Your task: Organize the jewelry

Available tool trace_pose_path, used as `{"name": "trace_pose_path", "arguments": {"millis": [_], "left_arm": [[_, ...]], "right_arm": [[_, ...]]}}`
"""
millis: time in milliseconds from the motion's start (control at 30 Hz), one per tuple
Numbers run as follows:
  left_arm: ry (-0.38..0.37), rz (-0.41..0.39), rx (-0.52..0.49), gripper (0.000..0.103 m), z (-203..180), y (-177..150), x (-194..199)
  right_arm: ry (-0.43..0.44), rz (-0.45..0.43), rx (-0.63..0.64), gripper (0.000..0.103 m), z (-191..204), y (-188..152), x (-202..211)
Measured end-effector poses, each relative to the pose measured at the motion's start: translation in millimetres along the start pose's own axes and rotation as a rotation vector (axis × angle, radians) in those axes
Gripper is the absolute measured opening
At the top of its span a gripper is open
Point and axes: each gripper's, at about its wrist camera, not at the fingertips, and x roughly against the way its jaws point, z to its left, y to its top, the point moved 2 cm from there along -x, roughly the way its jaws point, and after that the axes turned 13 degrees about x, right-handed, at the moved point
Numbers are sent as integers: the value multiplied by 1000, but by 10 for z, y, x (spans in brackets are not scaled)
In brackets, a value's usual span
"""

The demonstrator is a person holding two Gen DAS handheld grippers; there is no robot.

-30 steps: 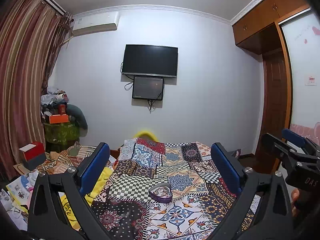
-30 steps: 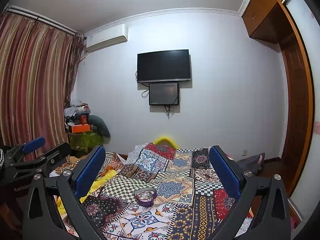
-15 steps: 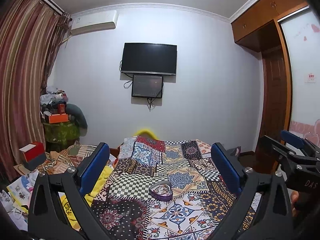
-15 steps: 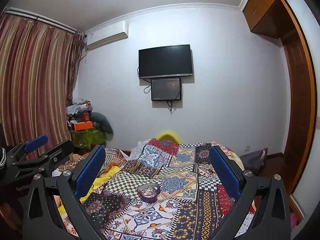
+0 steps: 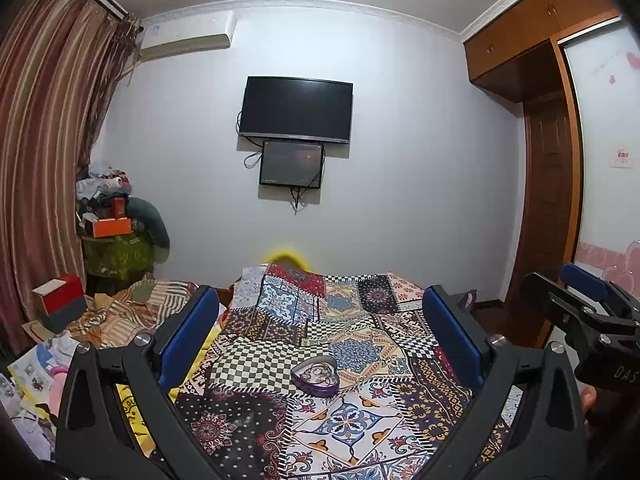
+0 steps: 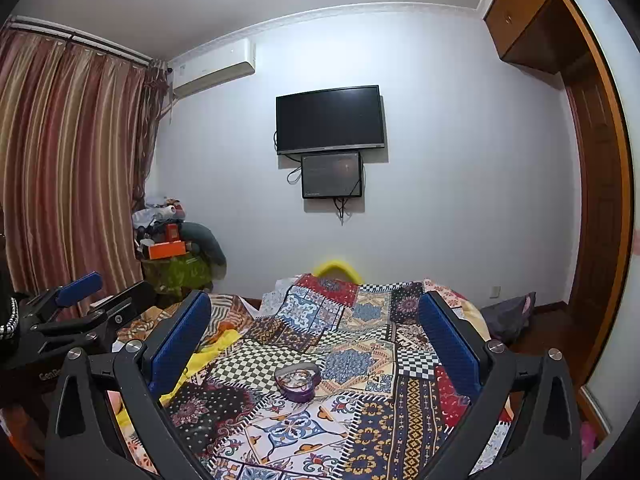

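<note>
The left gripper (image 5: 320,344) and the right gripper (image 6: 316,340) both stand wide apart and hold nothing, raised above the bed. The task item, a purple heart-shaped tin (image 5: 315,376), lies lidless on the patchwork quilt (image 5: 360,320), between the fingers in both views and well short of them. It appears to hold tangled jewelry; the pieces are too small to identify.

Risks, as judged:
1. The quilt is soft, so downward pressure may tip the tin and spill its contents.
2. Fine chains may snag or slide between the broad blue pads (image 5: 188,332).
3. Pieces dropped onto the busy pattern would be hard to find.

Legible writing: "DAS" on the right gripper's body in the left view; "GenRo", partly cut off, on the left gripper's body in the right view.
</note>
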Motion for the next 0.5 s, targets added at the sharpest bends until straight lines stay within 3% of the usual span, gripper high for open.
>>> {"name": "trace_pose_path", "arguments": {"millis": [500], "left_arm": [[-9, 27, 17, 102, 44, -21, -58]], "right_arm": [[-1, 15, -14, 103, -31, 6, -28]]}}
